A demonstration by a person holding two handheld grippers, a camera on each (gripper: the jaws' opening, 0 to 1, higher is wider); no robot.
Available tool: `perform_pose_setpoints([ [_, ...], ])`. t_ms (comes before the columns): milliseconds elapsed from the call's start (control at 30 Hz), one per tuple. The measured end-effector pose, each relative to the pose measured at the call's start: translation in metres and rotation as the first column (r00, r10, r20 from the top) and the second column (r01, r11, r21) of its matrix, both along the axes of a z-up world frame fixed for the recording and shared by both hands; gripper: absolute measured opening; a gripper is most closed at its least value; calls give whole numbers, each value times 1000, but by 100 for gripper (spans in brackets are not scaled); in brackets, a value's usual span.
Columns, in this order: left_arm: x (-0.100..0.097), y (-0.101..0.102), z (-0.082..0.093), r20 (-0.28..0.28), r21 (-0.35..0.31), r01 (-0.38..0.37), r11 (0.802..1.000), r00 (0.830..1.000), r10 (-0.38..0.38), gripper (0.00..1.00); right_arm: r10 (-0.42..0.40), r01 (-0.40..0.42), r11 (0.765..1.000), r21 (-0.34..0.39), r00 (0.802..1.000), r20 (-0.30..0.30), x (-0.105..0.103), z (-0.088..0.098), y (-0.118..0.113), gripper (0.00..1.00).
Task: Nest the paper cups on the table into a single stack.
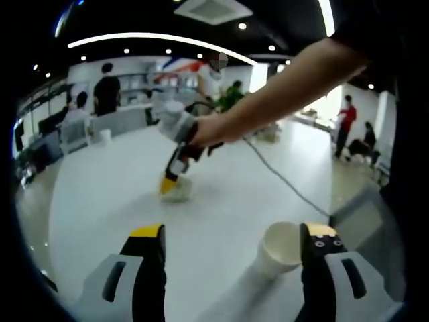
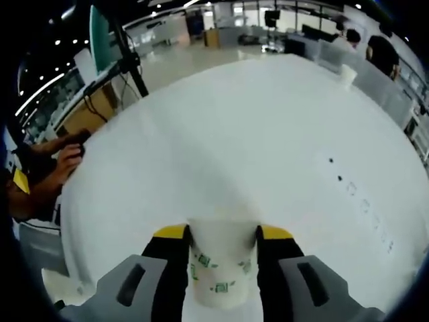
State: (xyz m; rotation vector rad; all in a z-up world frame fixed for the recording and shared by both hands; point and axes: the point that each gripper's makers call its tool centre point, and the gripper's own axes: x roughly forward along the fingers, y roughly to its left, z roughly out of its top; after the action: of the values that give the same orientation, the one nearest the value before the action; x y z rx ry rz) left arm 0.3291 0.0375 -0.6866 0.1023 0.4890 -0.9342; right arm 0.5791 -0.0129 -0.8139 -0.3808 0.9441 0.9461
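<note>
In the right gripper view a white paper cup [image 2: 221, 272] with green marks sits between the yellow-tipped jaws of my right gripper [image 2: 222, 233], which press on both its sides. In the left gripper view that same gripper [image 1: 169, 182], held by a person's hand, reaches down onto a pale cup [image 1: 177, 193] at mid-table. My left gripper [image 1: 234, 233] stands open and wide. A white paper cup [image 1: 281, 247] lies tilted close to its right jaw, mouth facing up, with a long white body trailing down-left behind it.
The white table [image 2: 268, 134] is large, with small dark marks [image 2: 338, 176] toward its right. A grey cable [image 1: 281, 178] runs across it. A hand [image 2: 64, 161] rests at the table's left edge. People, chairs and desks stand in the background.
</note>
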Motion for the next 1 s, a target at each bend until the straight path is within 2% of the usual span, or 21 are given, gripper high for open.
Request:
perform_pose_setpoints([
  [400,-3,-1,2,3,5,6,1000,1000,-6,81,-19,18,998,59,1000,7,-8,14,-9,33],
  [567,-2,-1,5,9,7,7,1000,1000,-7,81,-24,21,994,108,999,25,-20,30,-8,33],
  [1000,-4,-6,10,16,13,20,1000,1000,-20,81,-29,15,984,178,996,80,-50,58,-27,33],
])
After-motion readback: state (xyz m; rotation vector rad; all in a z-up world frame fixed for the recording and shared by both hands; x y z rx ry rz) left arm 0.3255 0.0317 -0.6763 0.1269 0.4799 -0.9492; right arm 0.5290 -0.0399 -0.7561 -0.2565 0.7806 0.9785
